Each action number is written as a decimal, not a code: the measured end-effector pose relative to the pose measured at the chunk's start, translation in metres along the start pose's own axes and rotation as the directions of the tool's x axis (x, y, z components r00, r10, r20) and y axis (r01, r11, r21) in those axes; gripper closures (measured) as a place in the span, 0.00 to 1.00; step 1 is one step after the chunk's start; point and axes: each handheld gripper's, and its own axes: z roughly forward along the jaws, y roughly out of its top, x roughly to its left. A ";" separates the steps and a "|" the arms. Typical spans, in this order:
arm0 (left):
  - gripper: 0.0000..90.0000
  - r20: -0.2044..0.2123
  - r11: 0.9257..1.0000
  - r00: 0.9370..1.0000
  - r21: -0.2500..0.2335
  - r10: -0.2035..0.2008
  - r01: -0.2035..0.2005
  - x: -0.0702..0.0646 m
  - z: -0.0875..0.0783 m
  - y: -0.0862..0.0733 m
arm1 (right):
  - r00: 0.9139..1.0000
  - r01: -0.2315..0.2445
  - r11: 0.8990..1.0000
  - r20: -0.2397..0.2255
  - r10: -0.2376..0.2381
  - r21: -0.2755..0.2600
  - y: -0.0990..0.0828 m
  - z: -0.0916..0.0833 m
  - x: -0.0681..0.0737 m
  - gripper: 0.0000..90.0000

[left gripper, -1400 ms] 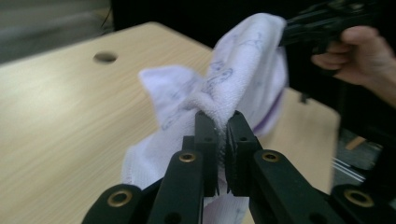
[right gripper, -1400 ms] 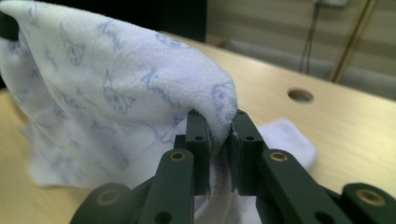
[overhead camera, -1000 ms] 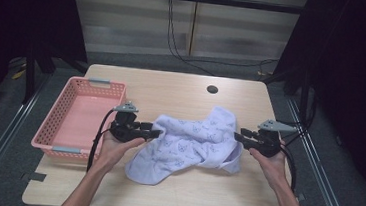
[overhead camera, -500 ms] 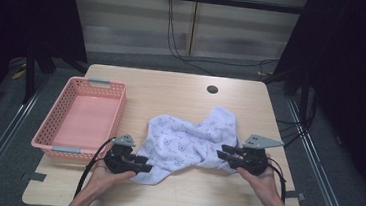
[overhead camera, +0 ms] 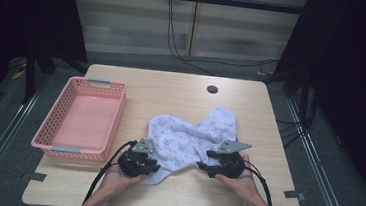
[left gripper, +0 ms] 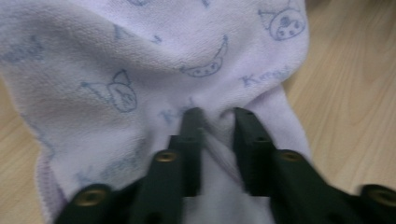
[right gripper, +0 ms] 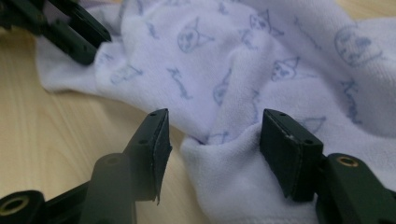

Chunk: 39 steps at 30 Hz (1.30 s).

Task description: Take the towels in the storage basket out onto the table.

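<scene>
Pink basket (overhead camera: 80, 119) sits at the table's (overhead camera: 182, 88) left side. Crumpled lilac towel (overhead camera: 188, 136) lies mid-table, toward my edge. My left gripper (overhead camera: 151, 166) has just been closing and is clenched on a fold at the towel's near-left corner. My right gripper (overhead camera: 200, 166) has just been opening; jaws stand released, the towel's edge between them.
</scene>
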 end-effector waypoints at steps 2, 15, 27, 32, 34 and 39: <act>0.95 0.045 1.000 0.999 -0.006 -0.023 0.023 0.003 -0.002 -0.001 | 1.000 0.010 0.999 0.000 -0.010 0.041 -0.009 0.004 -0.003 0.44; 0.98 0.143 0.961 0.987 -0.254 -0.076 0.111 0.008 -0.057 0.014 | 0.999 -0.050 0.996 -0.012 0.049 -0.079 0.003 -0.051 -0.015 0.87; 0.98 0.162 0.930 0.986 -0.355 -0.036 0.093 0.008 -0.087 0.066 | 0.996 -0.084 0.969 -0.014 0.083 -0.232 0.032 -0.098 -0.027 0.86; 0.98 0.081 0.966 0.992 -0.233 -0.095 0.112 0.033 -0.045 0.061 | 0.986 -0.148 0.975 0.046 0.158 -0.166 0.027 -0.062 -0.064 0.85; 0.95 0.083 0.959 0.985 -0.227 -0.153 0.168 0.046 -0.032 0.056 | 0.977 -0.187 0.977 0.081 0.196 -0.107 0.021 -0.029 -0.084 0.84; 0.78 0.137 0.958 0.974 -0.200 -0.182 0.208 0.051 -0.023 0.043 | 0.974 -0.209 0.974 0.073 0.216 -0.092 0.014 -0.014 -0.086 0.66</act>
